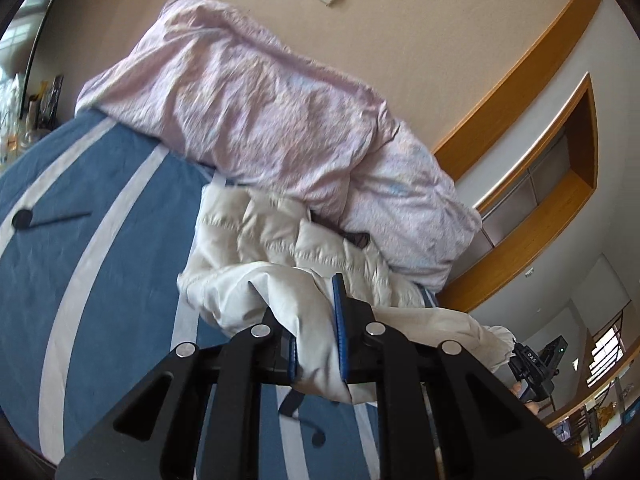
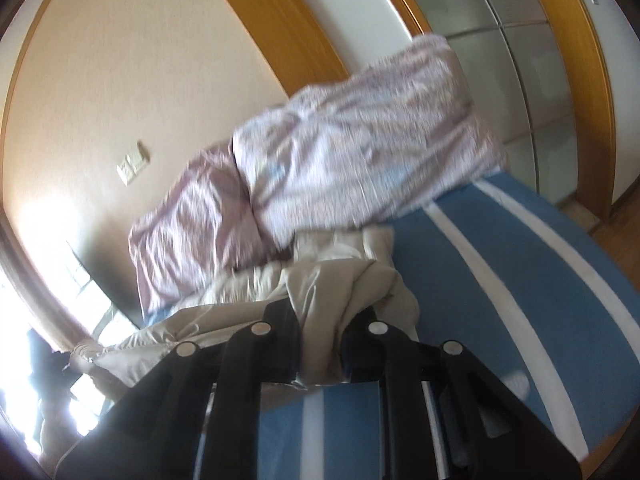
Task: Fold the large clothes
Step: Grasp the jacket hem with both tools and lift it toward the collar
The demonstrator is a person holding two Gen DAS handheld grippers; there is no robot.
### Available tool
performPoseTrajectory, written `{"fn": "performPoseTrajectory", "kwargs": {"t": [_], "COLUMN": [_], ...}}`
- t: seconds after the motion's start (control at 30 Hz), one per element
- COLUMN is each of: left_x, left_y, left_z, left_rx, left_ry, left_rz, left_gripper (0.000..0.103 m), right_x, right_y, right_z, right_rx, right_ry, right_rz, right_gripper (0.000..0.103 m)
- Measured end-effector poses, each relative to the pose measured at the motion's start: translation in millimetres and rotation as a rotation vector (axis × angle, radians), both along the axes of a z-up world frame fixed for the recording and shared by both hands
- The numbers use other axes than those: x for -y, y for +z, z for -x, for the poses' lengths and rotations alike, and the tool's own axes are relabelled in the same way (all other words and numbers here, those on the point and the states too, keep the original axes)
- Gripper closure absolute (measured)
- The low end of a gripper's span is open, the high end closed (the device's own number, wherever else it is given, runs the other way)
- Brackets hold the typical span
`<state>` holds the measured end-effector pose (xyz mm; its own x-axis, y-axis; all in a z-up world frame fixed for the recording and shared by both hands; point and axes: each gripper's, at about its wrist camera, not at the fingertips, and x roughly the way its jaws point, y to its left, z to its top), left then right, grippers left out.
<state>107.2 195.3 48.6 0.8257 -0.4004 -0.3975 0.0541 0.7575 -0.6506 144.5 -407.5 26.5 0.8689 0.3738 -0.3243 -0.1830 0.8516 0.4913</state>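
Note:
A cream quilted puffer jacket [image 1: 288,240] lies bunched on the blue bed, against the pink quilt. My left gripper [image 1: 316,300] is shut on a fold of the jacket's smooth cream lining, held a little above the bed between the blue pads [image 1: 339,320]. In the right wrist view the same jacket [image 2: 352,280] hangs bunched from my right gripper [image 2: 320,320], which is shut on its fabric. The cloth hides both right fingertips. The right gripper also shows small at the right edge of the left wrist view [image 1: 536,364].
The bed has a blue cover with white stripes [image 1: 80,240] [image 2: 520,280]. A crumpled pink quilt [image 1: 256,108] [image 2: 340,160] is piled at the head of the bed by the beige wall. Wooden-framed wardrobe doors [image 2: 540,80] stand beyond the bed.

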Motion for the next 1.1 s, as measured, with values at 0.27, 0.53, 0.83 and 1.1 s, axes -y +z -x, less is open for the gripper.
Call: {"fn": "performPoseTrajectory", "kwargs": {"t": [0.27, 0.53, 0.83, 1.1], "left_x": [-5, -10, -15, -15], "left_y": [32, 15, -36, -65], "left_z": [-67, -144, -218, -245], "left_rx": [0.038, 0.024, -0.089, -0.134], "left_ry": [0.037, 0.100, 0.186, 0.199], "left_rz": [-0.042, -0.049, -0.051, -0.044], "left_gripper": [0.090, 0.089, 0.089, 0.075], "right_x": [-22, -50, -90, -96], "right_y": [32, 16, -34, -51], "right_z": [-74, -161, -252, -283], "right_rx": [0.044, -0.014, -0.178, -0.258], "right_ry": [-0.055, -0.140, -0.269, -0.306], "right_rz": [-0.005, 0.049, 0.237, 0.222], "right_gripper": [0.087, 0.086, 0.084, 0.057]}}
